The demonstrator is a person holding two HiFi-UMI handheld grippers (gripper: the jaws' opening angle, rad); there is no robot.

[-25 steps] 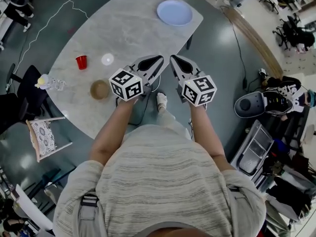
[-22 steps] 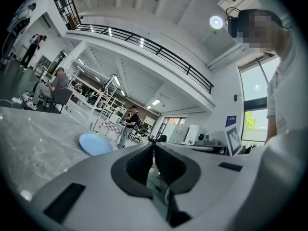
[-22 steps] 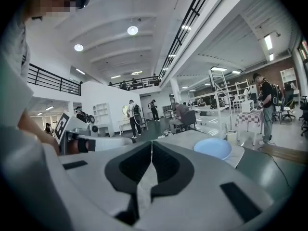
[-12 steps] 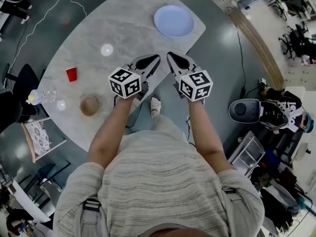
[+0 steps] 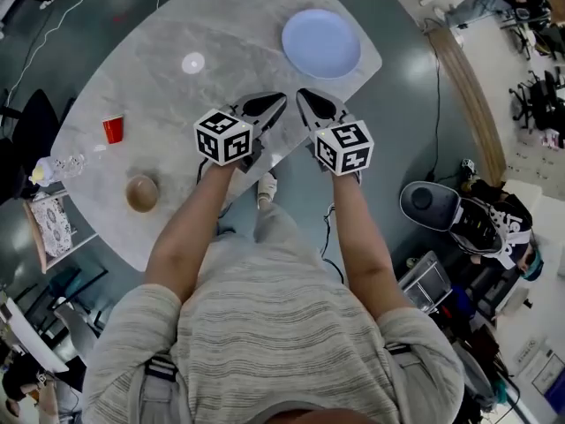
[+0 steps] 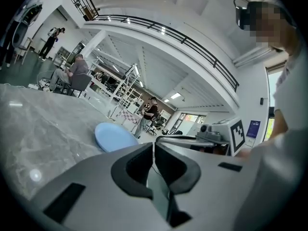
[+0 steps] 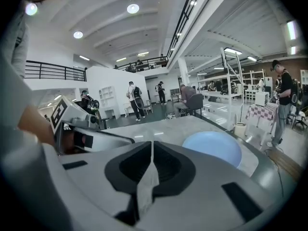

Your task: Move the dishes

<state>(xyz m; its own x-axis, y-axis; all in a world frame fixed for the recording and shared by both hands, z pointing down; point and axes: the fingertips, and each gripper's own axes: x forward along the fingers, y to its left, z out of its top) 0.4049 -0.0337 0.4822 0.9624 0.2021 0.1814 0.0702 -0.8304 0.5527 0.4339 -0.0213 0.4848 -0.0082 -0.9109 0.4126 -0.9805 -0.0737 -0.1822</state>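
A light blue plate lies at the far right end of the grey marble table. On the table's left part stand a brown bowl and a red cup. My left gripper and right gripper hover side by side over the table's near edge, both shut and empty, short of the plate. The left gripper view has the plate ahead and to the left of its shut jaws. The right gripper view has the plate ahead and to the right.
A small white disc lies mid-table and a clear bottle stands at the left edge. A patterned chair is beside the table's left side. A round grey machine and shoes sit on the floor at right. People stand far off.
Both grippers have moved forward together over the table edge, closer to the blue plate. The bowl and the cup have slid left and down in the head view. Both jaws stayed shut.
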